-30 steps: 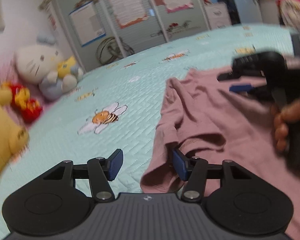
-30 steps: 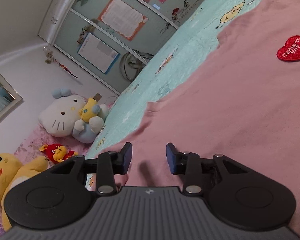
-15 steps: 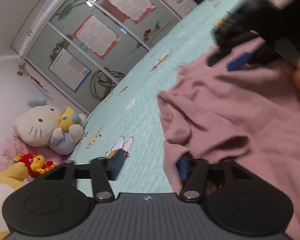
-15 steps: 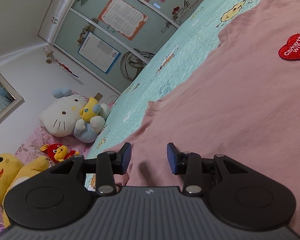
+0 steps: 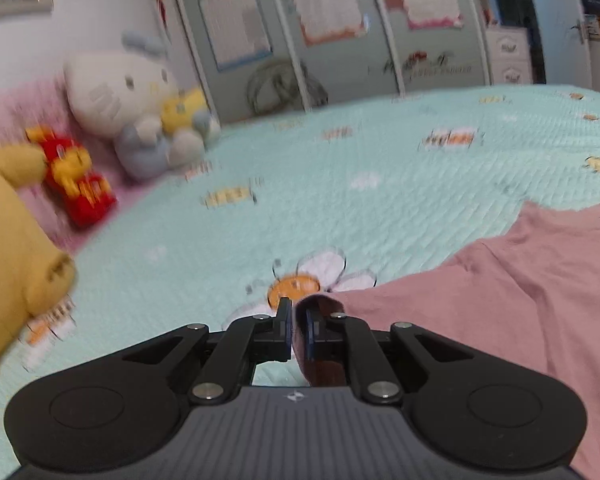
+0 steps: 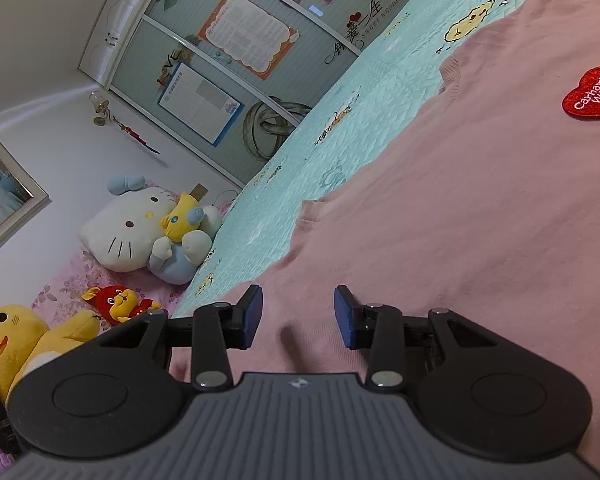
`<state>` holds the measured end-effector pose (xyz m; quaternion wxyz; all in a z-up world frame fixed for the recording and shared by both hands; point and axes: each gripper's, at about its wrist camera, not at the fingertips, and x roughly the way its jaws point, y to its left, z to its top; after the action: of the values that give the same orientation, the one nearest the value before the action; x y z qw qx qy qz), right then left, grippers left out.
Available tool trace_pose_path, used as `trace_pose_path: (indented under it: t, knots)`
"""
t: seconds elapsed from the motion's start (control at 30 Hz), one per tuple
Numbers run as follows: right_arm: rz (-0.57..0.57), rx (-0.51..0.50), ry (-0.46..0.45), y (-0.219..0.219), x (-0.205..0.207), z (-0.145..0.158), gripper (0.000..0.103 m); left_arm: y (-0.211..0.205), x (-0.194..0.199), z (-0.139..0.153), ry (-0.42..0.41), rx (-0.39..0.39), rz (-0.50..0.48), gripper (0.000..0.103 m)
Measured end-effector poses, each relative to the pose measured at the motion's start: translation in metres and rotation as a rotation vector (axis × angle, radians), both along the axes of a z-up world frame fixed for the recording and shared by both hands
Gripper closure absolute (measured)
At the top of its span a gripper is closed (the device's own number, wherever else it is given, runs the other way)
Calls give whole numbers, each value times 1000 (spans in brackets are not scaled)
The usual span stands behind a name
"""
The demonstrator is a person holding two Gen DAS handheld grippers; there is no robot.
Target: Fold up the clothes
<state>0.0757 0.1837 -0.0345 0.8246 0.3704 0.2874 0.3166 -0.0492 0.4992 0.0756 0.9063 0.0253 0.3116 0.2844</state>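
Pink sweatshirt [image 6: 460,208] spread face-up on the teal quilt [image 5: 380,184], red heart patch [image 6: 591,94] showing near the chest. Left-hand edge now pinched — a fold of pink fabric clamped between the blue pads of the left gripper [image 5: 298,330], jaws having just closed from wide apart onto the cloth. A second ago that same edge lay bunched and loose beside open fingers; now drawn out flatter toward the bee-and-daisy print [image 5: 300,284], though motion blur in the left wrist view leaves it unclear how taut. Right gripper [image 6: 298,316] unchanged: jaws standing apart over the sweatshirt body, pads clear of the fabric, nothing held. Likely meaning for the task — sleeve side secured and being straightened ahead of the first fold. Beyond, plush cat [image 6: 132,232] and yellow plush toy [image 6: 16,336] against the wall.
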Motion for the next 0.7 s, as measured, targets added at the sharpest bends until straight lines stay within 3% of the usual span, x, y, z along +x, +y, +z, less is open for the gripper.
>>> trace_pose_path:
  t: [0.07, 0.13, 0.3, 0.47, 0.57, 0.7]
  knots:
    - [2, -1, -2, 0, 0, 0, 62, 19, 6, -12, 29, -86, 51, 69]
    - [4, 1, -2, 1, 0, 0, 62, 34, 5, -20, 25, -172, 96, 68]
    - [4, 2, -2, 1, 0, 0, 62, 53, -37, -15, -143, -407, 154, 51]
    - [4, 1, -1, 1, 0, 0, 62, 57, -75, -4, -335, -687, 153, 44]
    - [5, 0, -2, 1, 0, 0, 62, 48, -84, -1, -425, -758, 138, 38]
    - [7, -1, -5, 1, 0, 1, 61, 27, -69, -6, -366, -782, 102, 40]
